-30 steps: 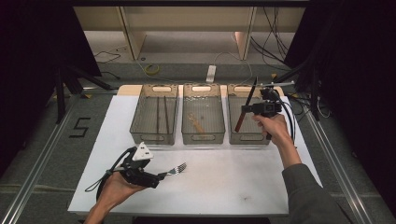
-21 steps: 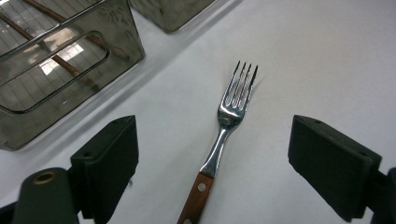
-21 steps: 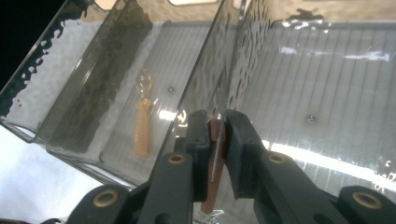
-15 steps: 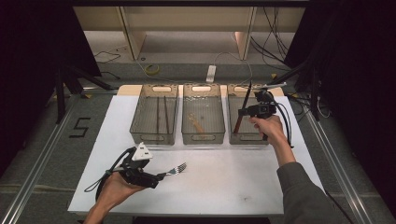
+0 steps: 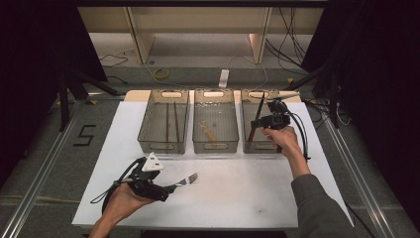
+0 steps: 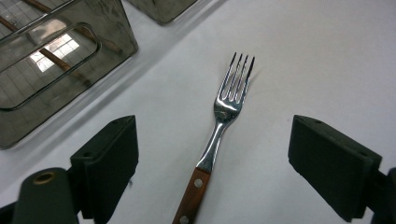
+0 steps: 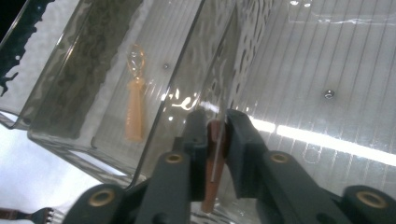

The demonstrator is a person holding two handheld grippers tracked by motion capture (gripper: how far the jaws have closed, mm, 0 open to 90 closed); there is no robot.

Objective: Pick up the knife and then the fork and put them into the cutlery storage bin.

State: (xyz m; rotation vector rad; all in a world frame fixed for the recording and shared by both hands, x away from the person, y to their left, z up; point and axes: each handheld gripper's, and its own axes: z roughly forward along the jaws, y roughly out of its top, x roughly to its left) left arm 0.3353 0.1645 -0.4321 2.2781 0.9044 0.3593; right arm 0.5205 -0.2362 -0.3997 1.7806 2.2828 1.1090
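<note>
**While the knife is going into its bin, the fork is waiting for a careful pinch**

As the right gripper [image 7: 215, 116] is reaching down into the right-hand bin [image 5: 257, 148], its jaws are just easing apart with the wooden handle of the knife [image 7: 214, 158] between them. Whether the pads are pressing on it at this instant I cannot tell. From above, the knife [image 5: 258, 111] is leaning steeply, blade tip up and handle low inside the bin.

Nearer the person, the left gripper [image 5: 173, 188] is resting low on the white table [image 5: 237, 198] with its claw spread wide. The jaws are standing on either side of the fork [image 6: 224, 107] without touching it. It is lying flat, tines pointing away.

Both pieces are looking stiff and fairly light. Polished steel is likely being slippery between flat pads, so the riveted wooden handle is offering the better hold, pinched across its narrow sides. Because the fork is lying so flat, the jaws are probably needing to come right down to the table to catch it. The knife's thin blade is best left untouched.
</note>
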